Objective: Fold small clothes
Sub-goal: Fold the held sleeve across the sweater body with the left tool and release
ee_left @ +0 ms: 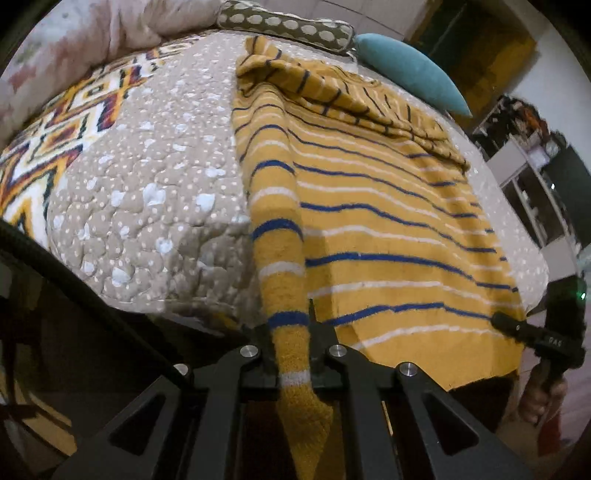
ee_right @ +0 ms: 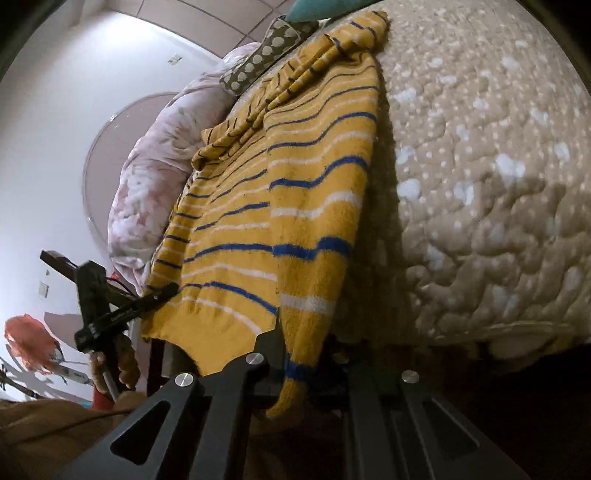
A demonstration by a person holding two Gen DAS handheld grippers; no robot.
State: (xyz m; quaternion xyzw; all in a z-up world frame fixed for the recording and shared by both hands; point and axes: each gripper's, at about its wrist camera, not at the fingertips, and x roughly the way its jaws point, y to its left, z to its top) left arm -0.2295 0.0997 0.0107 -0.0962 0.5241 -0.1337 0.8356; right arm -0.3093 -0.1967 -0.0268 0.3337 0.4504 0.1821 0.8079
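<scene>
Sweater: we saw a mustard sweater (ee_left: 388,236) with blue and white stripes lying spread on the bed, its hem at the near edge.
Sleeves: each sleeve (ee_left: 280,236) ran from the shoulder down to one of our grippers; the cuff ends hung below the fingers, cut off in shadow.
Left gripper: our left gripper (ee_left: 291,343) was clamped on the left sleeve, fingers pressed against the knit on both sides.
Right gripper: our right gripper (ee_right: 299,354) was closed on the other sleeve (ee_right: 314,236); its right finger was lost in the dark, so we judged the hold from the pinched cloth.
Second garment: a thinner striped piece (ee_left: 332,88) lay bunched over the collar end; we could not make out its shape.
Bed: the quilted dotted cover (ee_left: 155,192) carried everything.
Pillows: a spotted pillow (ee_left: 288,26) and a teal cushion (ee_left: 410,70) lay at the far edge, partly cut off.
</scene>
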